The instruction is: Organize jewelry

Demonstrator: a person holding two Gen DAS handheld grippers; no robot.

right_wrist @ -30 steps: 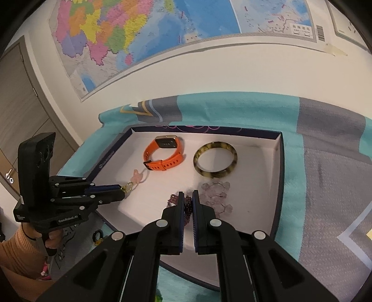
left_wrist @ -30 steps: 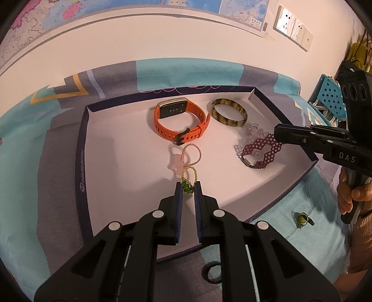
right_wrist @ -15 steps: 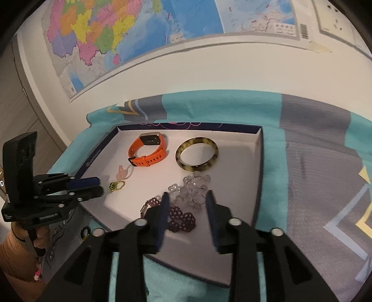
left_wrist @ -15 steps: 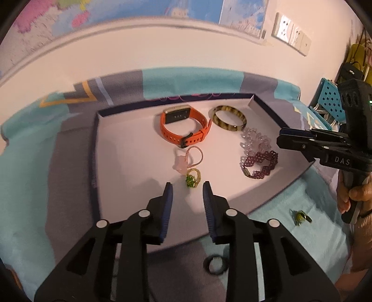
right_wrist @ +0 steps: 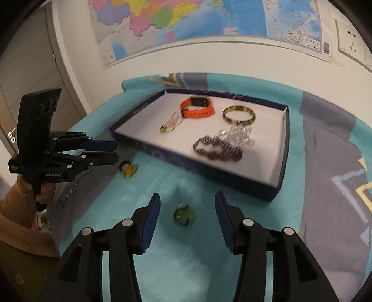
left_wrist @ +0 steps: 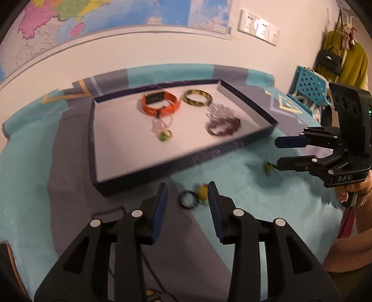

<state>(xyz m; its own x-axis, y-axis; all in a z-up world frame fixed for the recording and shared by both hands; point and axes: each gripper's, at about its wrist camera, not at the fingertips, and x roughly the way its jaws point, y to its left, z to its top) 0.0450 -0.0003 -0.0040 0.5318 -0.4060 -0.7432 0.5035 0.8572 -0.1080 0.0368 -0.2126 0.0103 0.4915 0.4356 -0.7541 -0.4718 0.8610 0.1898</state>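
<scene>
A shallow dark-rimmed tray [left_wrist: 250,139] [right_wrist: 276,183] holds an orange watch [left_wrist: 160,104] [right_wrist: 197,108], a tortoiseshell bangle [left_wrist: 197,98] [right_wrist: 238,115], a clear bead bracelet [right_wrist: 239,137], a maroon bead bracelet [left_wrist: 223,125] [right_wrist: 218,151], a pink star ring [left_wrist: 160,123] and a green-stone ring [left_wrist: 165,136] [right_wrist: 166,129]. My left gripper [left_wrist: 187,194] is open above a black ring with a yellow piece [left_wrist: 193,197] [right_wrist: 126,168] on the cloth. My right gripper [right_wrist: 187,206] [left_wrist: 281,151] is open above a green ring [right_wrist: 183,215] [left_wrist: 267,167].
A teal and grey cloth [left_wrist: 255,209] [right_wrist: 325,162] covers the table, which meets a white wall with a map [right_wrist: 186,21]. A blue perforated basket [left_wrist: 309,86] and hanging clothes [left_wrist: 344,60] stand at the far right. A door [right_wrist: 21,76] is at the left.
Both grippers let go of their pieces in the tray, opened wide and pulled back out of the tray. They now hover over the loose rings on the cloth in front of it.
</scene>
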